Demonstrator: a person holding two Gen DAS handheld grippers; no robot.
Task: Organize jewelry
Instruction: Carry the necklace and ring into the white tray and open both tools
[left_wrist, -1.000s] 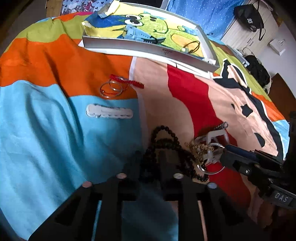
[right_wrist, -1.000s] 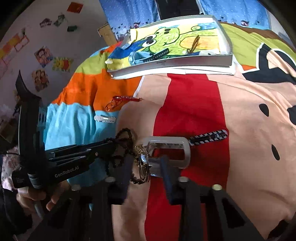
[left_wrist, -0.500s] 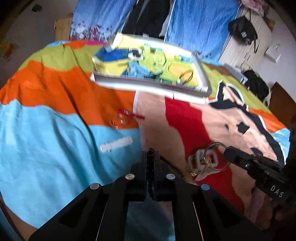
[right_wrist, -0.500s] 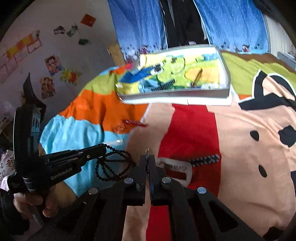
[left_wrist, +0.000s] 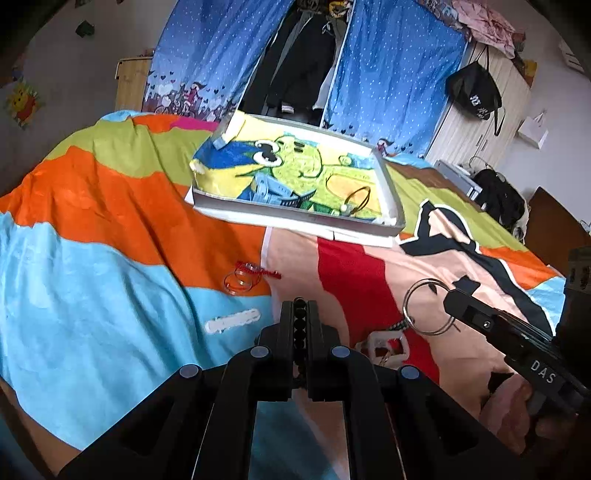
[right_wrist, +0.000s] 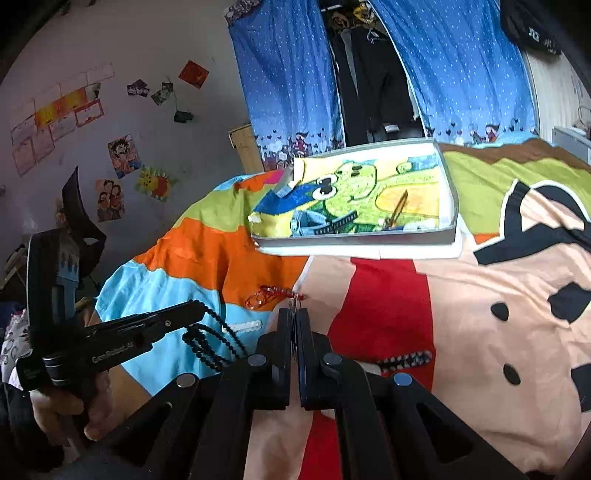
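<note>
Far left, on the light-blue band of the bedspread: a white hair clip, lying flat. Just beyond it, at the edge of the orange band: clear bangles stacked loosely, touching a red strand.

Centre, low: left gripper, gripped by a hand and angled down toward the bed. Fingers pressed together on a black bead necklace, with a row of beads showing in the narrow slit between them. From the right wrist view, the rest of the necklace hanging in loops off the tips, clear of the bedspread.

Behind, at the far side of the bed: a shallow white tray lined with a cartoon-print cloth, holding a gold bangle near its right end.

Right: right gripper, held by the other hand. Fingers clamped shut on a thin metal key ring, standing up off the tips. Below the ring, a black-and-white braided cord trailing down onto the red stripe, next to a white buckle; unclear whether the buckle is off the bed.
</note>
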